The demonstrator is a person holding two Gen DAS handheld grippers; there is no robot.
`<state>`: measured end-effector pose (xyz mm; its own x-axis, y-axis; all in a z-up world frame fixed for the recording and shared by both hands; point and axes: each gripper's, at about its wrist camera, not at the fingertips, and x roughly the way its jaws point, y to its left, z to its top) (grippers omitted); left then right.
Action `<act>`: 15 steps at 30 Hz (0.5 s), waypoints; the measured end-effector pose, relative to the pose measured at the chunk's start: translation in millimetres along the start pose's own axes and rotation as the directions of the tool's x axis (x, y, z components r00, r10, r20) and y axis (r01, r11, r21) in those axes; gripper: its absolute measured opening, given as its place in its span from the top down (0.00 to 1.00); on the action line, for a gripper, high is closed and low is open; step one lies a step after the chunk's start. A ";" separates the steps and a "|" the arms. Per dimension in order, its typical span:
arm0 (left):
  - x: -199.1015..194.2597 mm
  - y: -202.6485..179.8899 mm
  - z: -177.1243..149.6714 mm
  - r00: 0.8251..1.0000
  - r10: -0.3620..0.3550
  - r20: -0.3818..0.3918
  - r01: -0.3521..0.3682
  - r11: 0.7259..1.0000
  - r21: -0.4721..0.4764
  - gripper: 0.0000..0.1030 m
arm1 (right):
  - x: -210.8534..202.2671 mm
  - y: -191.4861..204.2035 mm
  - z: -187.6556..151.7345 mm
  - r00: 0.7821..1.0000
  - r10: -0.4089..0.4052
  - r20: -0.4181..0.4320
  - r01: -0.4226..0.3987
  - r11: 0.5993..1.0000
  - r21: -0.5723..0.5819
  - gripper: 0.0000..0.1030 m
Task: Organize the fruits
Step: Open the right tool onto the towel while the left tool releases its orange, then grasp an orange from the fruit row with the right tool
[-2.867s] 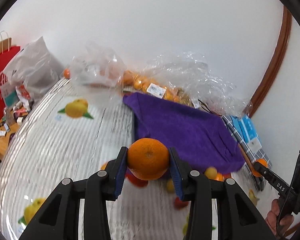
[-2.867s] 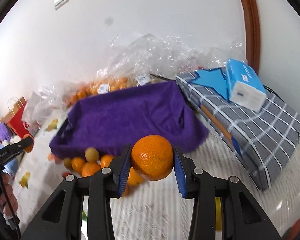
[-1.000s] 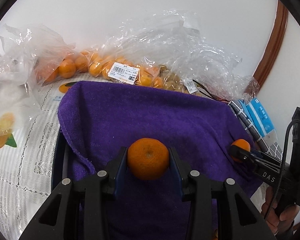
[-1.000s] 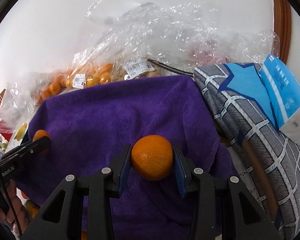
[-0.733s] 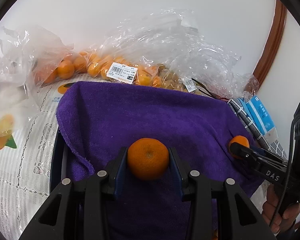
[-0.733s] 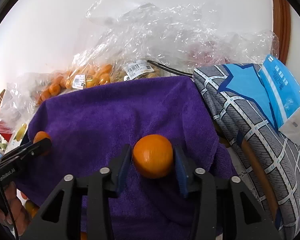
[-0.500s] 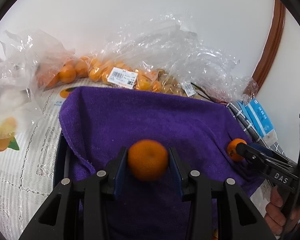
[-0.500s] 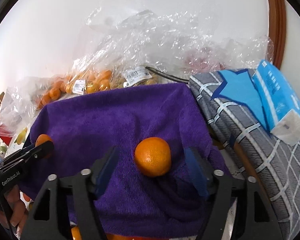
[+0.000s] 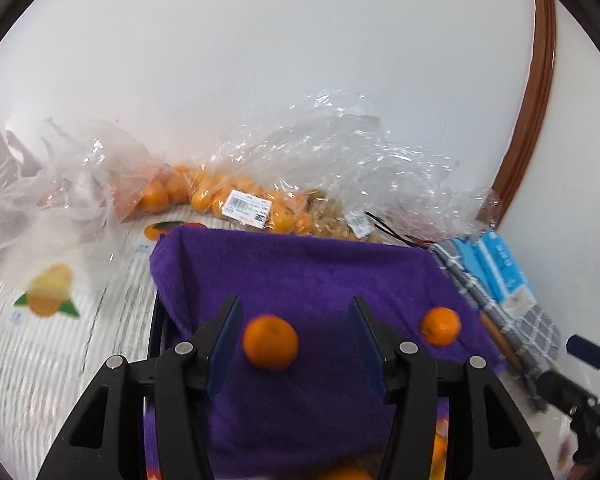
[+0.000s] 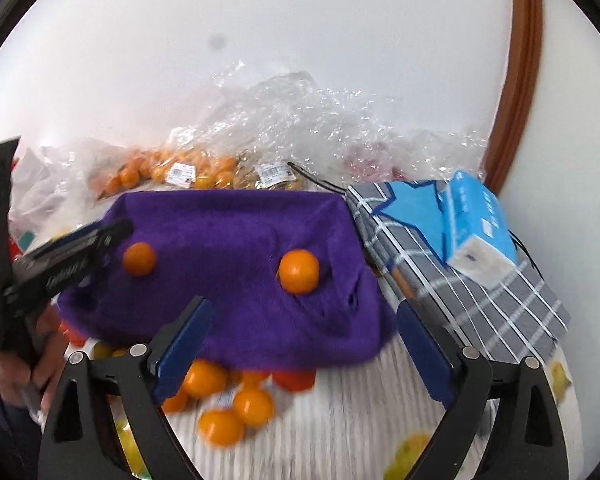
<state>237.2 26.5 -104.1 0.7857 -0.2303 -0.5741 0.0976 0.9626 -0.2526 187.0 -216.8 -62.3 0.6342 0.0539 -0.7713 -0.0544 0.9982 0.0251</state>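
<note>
Both tongs opening, nothing pinched: left tongs (image 9: 296,344), right tongs (image 10: 304,344). Oranges (image 9: 271,342) on purple towel (image 9: 300,272): light, firm, roll-prone — grip across widest pt.

A table under a white fruit-print cloth (image 10: 340,432) carries a purple towel (image 10: 240,300), bags of oranges (image 10: 172,176) along the wall and a grey checked bundle (image 10: 500,300). Loose oranges (image 10: 236,404) lie by the towel's near edge.
</note>
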 end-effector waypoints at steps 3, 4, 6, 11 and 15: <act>-24.9 -6.3 -12.0 0.999 -0.031 -0.043 0.032 0.999 0.012 0.49 | -28.4 -1.8 -12.3 1.000 -0.009 0.012 0.009 1.000 0.029 0.09; -32.3 -7.7 -17.1 0.998 -0.027 -0.056 0.028 0.999 0.022 0.49 | -34.1 -1.9 -16.9 1.000 -0.010 0.013 0.009 0.999 0.036 0.08; -50.7 -8.6 -29.8 0.998 0.002 -0.064 0.001 0.999 0.048 0.49 | -43.4 -1.1 -27.8 1.000 -0.006 -0.002 0.006 0.999 0.050 0.07; -87.8 5.1 -51.3 0.998 0.027 -0.054 -0.027 1.000 0.002 0.49 | -60.1 3.3 -53.2 1.000 -0.008 0.000 0.008 0.999 0.037 0.07; -110.6 13.4 -66.7 0.998 0.055 -0.036 -0.056 0.998 -0.015 0.49 | -71.5 0.5 -71.6 1.000 0.001 0.013 -0.002 0.999 0.033 0.07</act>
<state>110.9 55.3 -95.9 0.7677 -0.1815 -0.6146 0.0443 0.9718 -0.2317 86.4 -222.1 -52.7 0.6443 0.0554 -0.7628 -0.0299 0.9984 0.0472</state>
